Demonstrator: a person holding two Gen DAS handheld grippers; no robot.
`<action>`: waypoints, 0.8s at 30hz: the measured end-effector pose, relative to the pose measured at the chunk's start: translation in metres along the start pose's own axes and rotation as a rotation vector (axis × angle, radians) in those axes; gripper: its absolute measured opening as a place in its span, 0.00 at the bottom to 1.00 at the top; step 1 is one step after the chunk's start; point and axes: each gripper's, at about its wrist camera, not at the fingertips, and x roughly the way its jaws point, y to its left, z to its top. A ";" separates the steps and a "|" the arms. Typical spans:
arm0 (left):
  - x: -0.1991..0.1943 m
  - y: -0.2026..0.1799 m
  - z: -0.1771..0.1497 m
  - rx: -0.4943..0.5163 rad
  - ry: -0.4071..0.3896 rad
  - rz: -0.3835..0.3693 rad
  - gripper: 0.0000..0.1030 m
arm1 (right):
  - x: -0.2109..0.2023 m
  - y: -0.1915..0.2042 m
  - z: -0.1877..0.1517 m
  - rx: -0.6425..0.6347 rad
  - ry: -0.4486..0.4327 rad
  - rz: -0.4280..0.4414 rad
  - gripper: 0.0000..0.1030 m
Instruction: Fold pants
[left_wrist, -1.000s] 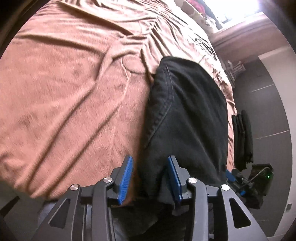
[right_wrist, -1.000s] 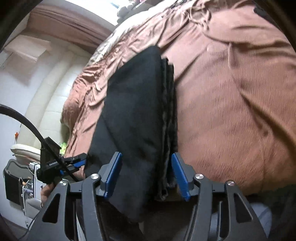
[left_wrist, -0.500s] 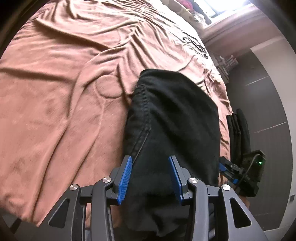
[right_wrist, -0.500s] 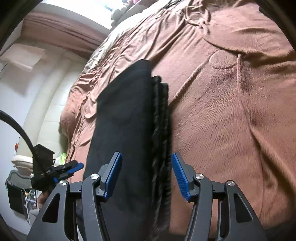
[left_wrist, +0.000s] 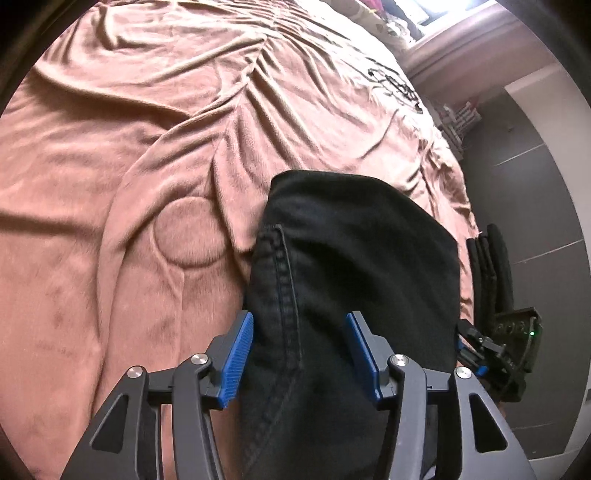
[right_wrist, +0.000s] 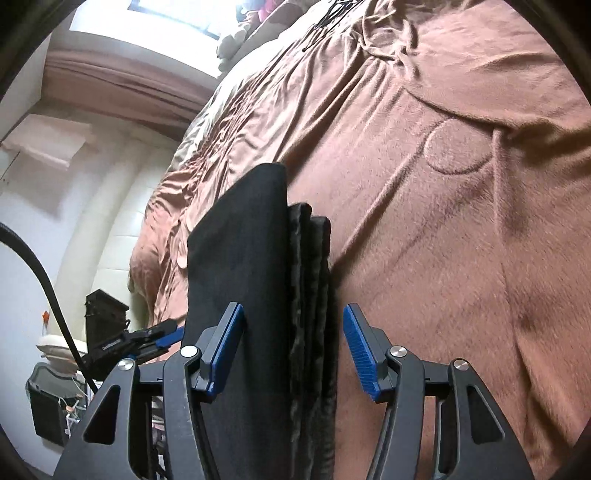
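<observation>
Black folded pants (left_wrist: 354, 258) lie lengthwise on a brown blanket (left_wrist: 129, 184). My left gripper (left_wrist: 299, 347) is at their near end, seam side; its jaws are opening and the cloth runs flat between the blue pads, slack under the right one. The right wrist view shows the pants (right_wrist: 240, 258) from their stacked-fold side, several layers thick. There my right gripper (right_wrist: 291, 347) is shut on the stack, which fills the gap between its pads. Each gripper also shows in the other's view: the right gripper (left_wrist: 498, 343), the left gripper (right_wrist: 140, 339).
The rumpled blanket (right_wrist: 461, 240) spreads wide beyond the pants, with a round pressed mark (left_wrist: 190, 230). The bed's edge drops to dark floor (left_wrist: 535, 184) on one side. A white wall and a dark bin (right_wrist: 48, 406) stand past the other.
Both grippers have moved the pants farther onto the bed, away from its edge. The left gripper's pads now stand wider apart than before. The right gripper's gap is unchanged.
</observation>
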 end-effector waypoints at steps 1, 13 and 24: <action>0.005 0.000 0.005 0.003 0.008 0.003 0.53 | 0.003 0.000 -0.001 -0.003 0.001 0.010 0.52; 0.044 0.004 0.050 0.002 0.025 -0.029 0.60 | 0.021 -0.008 0.002 0.009 -0.025 0.006 0.52; 0.055 -0.004 0.077 0.013 -0.032 0.011 0.37 | 0.031 -0.014 0.001 0.041 -0.011 -0.003 0.41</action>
